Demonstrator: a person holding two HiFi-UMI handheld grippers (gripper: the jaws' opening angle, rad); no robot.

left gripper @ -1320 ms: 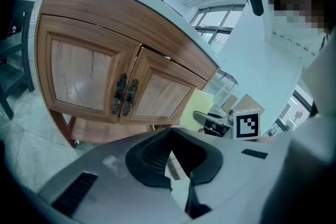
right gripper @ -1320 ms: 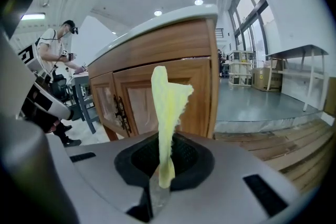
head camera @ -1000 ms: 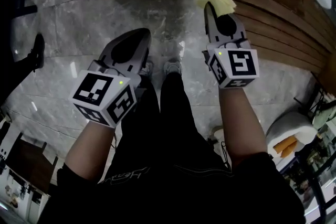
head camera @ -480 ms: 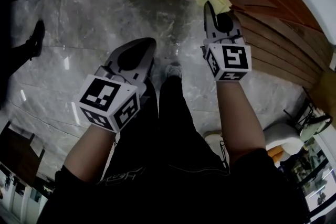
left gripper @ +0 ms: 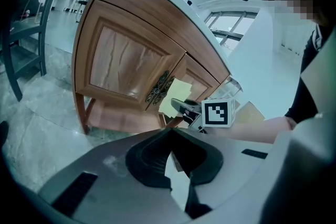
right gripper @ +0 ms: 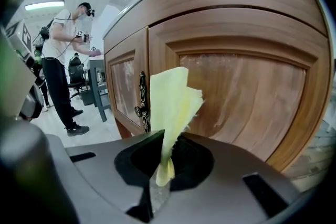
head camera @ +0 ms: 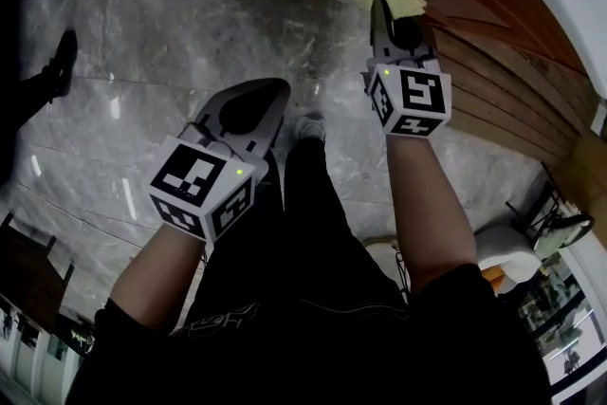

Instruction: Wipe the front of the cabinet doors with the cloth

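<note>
The right gripper [right gripper: 160, 168] has its jaws clamped on the lower end of the cloth [right gripper: 170, 105], so the loose folds stand up before the cabinet [right gripper: 247, 86], just by its handle [right gripper: 142, 97], likely ready for wiping. I cannot tell whether the cloth touches the wood. The left gripper [left gripper: 176, 165], jaws together and empty, hangs back from the cabinet, probably unneeded. The right gripper's body hides the cabinet's foot.

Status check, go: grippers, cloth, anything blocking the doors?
Right gripper shut on folded yellow cloth. Left gripper shut, empty, held back. Cloth at brown wooden cabinet doors, contact unclear. Dark ornate handle beside cloth.
</note>
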